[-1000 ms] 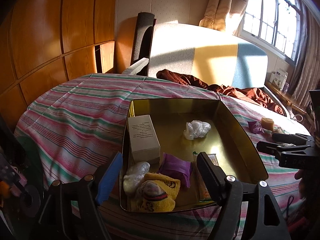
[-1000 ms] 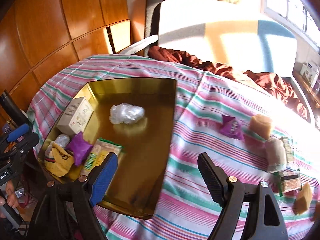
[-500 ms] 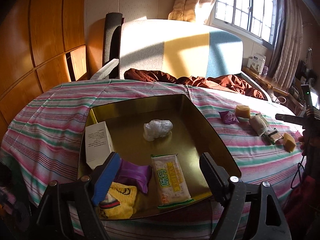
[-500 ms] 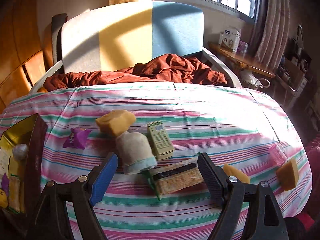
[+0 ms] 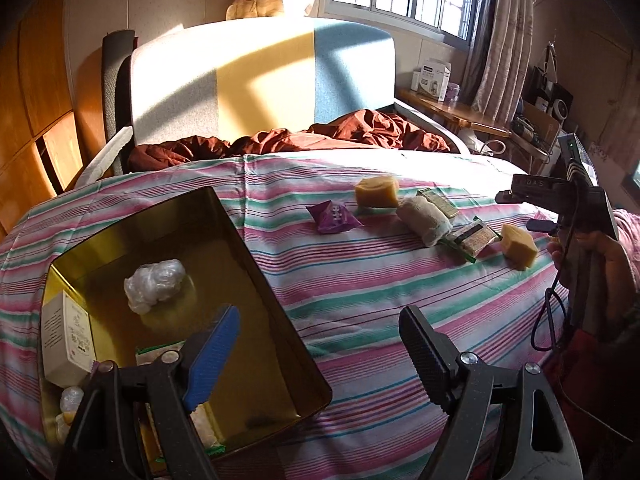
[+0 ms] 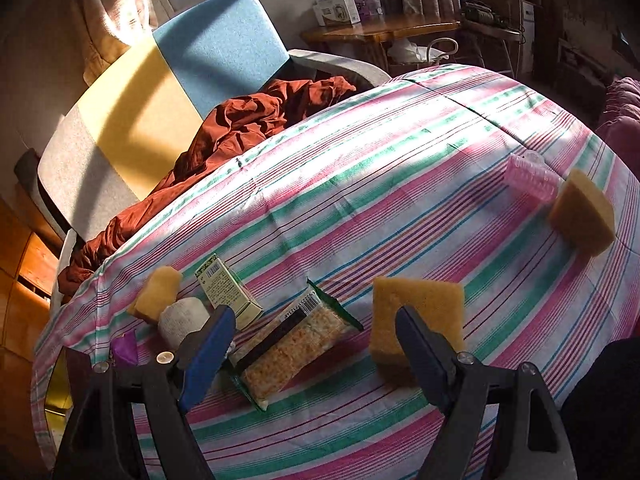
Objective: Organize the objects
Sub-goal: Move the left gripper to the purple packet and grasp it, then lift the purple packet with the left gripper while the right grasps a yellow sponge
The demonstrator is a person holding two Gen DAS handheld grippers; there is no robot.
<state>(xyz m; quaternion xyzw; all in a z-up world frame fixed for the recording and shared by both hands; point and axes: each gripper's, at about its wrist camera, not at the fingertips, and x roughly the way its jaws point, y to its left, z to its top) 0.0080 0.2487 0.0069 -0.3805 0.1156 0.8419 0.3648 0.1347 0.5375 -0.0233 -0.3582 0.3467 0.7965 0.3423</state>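
My left gripper (image 5: 320,354) hangs open and empty over the right rim of the gold tin (image 5: 256,248). The tin holds a white box (image 5: 66,332), a plastic wad (image 5: 156,286) and a snack packet (image 5: 160,354). On the striped cloth lie a purple packet (image 5: 334,218), a yellow sponge (image 5: 376,191), a rolled cloth (image 5: 424,220) and a cracker packet (image 5: 474,238). My right gripper (image 6: 316,332) is open just above the cracker packet (image 6: 296,348). A square sponge (image 6: 416,312) stands behind its right finger. The rolled cloth (image 6: 182,320) and a green box (image 6: 228,292) lie by its left finger.
A pink cup (image 6: 528,178) and a sponge wedge (image 6: 582,220) sit near the cloth's right edge. A rumpled brown blanket (image 5: 340,136) and a padded headboard (image 5: 260,76) lie beyond. A hand (image 5: 612,256) holds the right gripper (image 5: 532,204) at the right edge of the left wrist view.
My left gripper has swung right, from over the tin's contents to its right rim. My right gripper has travelled right from the tin, rolled, and come close over the cracker packet.
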